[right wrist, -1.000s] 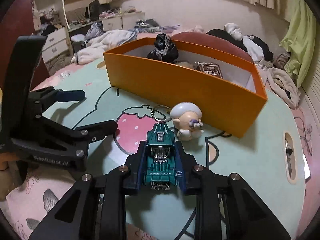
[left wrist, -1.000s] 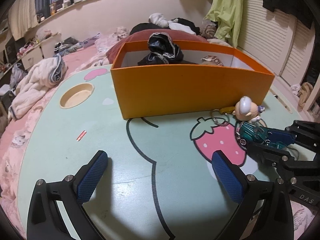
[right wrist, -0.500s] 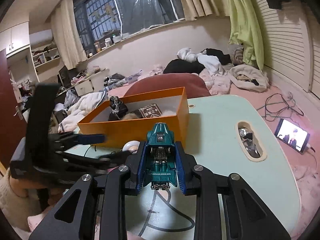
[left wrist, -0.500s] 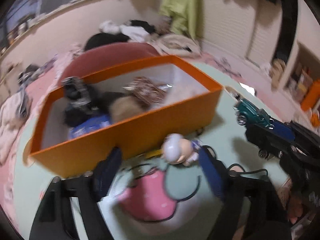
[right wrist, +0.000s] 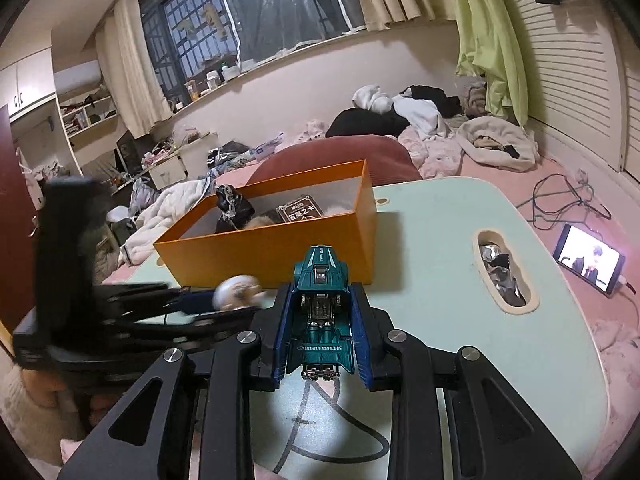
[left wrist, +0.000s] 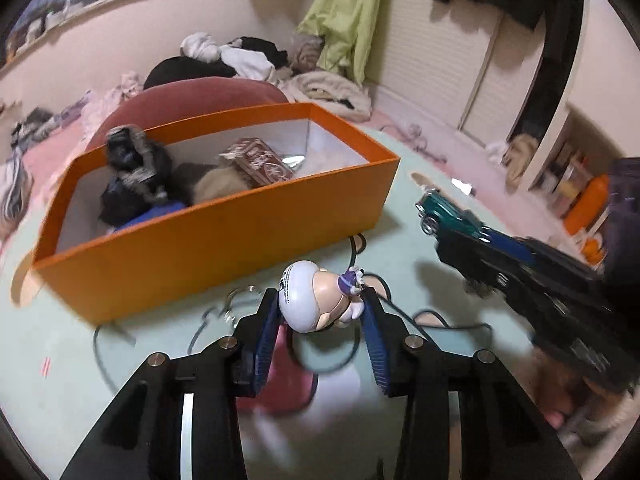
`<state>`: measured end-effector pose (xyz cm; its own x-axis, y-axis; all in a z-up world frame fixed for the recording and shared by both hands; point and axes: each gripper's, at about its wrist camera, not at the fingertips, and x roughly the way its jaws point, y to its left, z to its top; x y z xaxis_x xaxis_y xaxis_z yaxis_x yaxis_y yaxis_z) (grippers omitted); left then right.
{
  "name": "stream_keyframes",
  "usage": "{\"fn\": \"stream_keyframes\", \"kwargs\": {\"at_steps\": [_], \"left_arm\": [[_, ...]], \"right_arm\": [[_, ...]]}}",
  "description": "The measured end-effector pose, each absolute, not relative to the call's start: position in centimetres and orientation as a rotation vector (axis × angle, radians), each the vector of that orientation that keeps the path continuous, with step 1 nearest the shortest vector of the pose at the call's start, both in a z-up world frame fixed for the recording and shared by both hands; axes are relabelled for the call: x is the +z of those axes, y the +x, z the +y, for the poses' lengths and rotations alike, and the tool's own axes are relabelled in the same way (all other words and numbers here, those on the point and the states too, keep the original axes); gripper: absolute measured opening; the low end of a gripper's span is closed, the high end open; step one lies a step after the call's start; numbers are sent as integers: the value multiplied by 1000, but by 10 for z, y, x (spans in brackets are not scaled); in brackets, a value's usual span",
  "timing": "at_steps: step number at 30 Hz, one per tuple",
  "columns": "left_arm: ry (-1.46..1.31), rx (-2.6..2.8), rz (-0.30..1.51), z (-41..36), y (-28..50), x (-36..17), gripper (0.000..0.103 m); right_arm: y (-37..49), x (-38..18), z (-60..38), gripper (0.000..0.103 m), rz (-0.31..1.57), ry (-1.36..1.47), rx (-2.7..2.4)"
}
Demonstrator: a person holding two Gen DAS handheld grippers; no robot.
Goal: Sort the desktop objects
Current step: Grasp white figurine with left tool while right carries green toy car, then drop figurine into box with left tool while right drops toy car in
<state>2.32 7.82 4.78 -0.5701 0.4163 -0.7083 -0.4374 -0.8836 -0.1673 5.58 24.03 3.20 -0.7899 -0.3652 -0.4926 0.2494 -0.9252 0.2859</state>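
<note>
**A:** What has changed on your side since a second ago?

**B:** My left gripper [left wrist: 320, 312] stood wide over the bare table then; its jaws have just been closing, and now the blue pads [left wrist: 267, 334] press both sides of the little figurine keychain [left wrist: 318, 298], which was sitting on the strawberry print before. The view has swung too, so I look down into the orange box [left wrist: 224, 236].

**A:** And the right?

**B:** The right gripper [right wrist: 321, 336] is clamped on the teal toy car [right wrist: 321, 312], same as earlier, but raised off the table [right wrist: 440, 248] and just right of the box's short end.

**A:** Any writing?

**B:** "ANSWERRACING", as best I can read it, across the car's rear. The dark card box [right wrist: 301, 211] inside the orange box bears Chinese characters; I can't read them surely.

**A:** Which way do the things lie?

**B:** The car's long axis runs along the fingers, nose pointing away from me toward the box. The figurine lies crosswise between my pads, white cap to the left, its key ring [left wrist: 238, 300] trailing left over the table.
</note>
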Motion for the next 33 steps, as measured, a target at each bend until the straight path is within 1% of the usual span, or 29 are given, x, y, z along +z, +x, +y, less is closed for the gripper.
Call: {"fn": "stream_keyframes", "kwargs": {"at_steps": [3,7,12,15,17,18,19,20,21,22,23,24,25,33], "left_arm": [[-1046,2476,-51,58,38,56,39],[-951,2554,-48,50,33,83,39],[-779,2647,-123,40,4,132,39],[-750,2684,-132,39,-19,134,40],[-832,2734,-158,35,-37,117,61],[-887,2760,-166,30,-42,108,69],[-939,2769,-184,28,-46,97,79],[-976,2755,-214,24,-48,85,81],[-1011,2729,-235,22,-48,72,82],[-998,2733,-198,25,-45,66,82],[-950,2764,-130,28,-39,63,82],[-952,2789,-66,32,-36,60,82],[-944,2794,-64,32,-34,59,82],[-923,2779,-115,27,-23,63,84]], "right_arm": [[57,34,238,28,-285,798,-2677],[52,47,226,28,-232,780,-2650],[23,93,211,28,-281,637,-2636],[-1,112,200,29,-262,584,-2664],[-17,110,192,29,-222,614,-2685],[-25,105,187,32,-188,659,-2703],[-36,95,184,34,-135,752,-2732],[-43,86,183,42,-115,822,-2736],[-50,71,183,51,-113,924,-2715],[-53,62,185,51,-120,983,-2694],[-46,57,183,57,-55,936,-2732],[-40,56,179,57,22,914,-2781],[-38,56,177,57,78,913,-2792],[-34,66,183,59,35,924,-2769]]}}
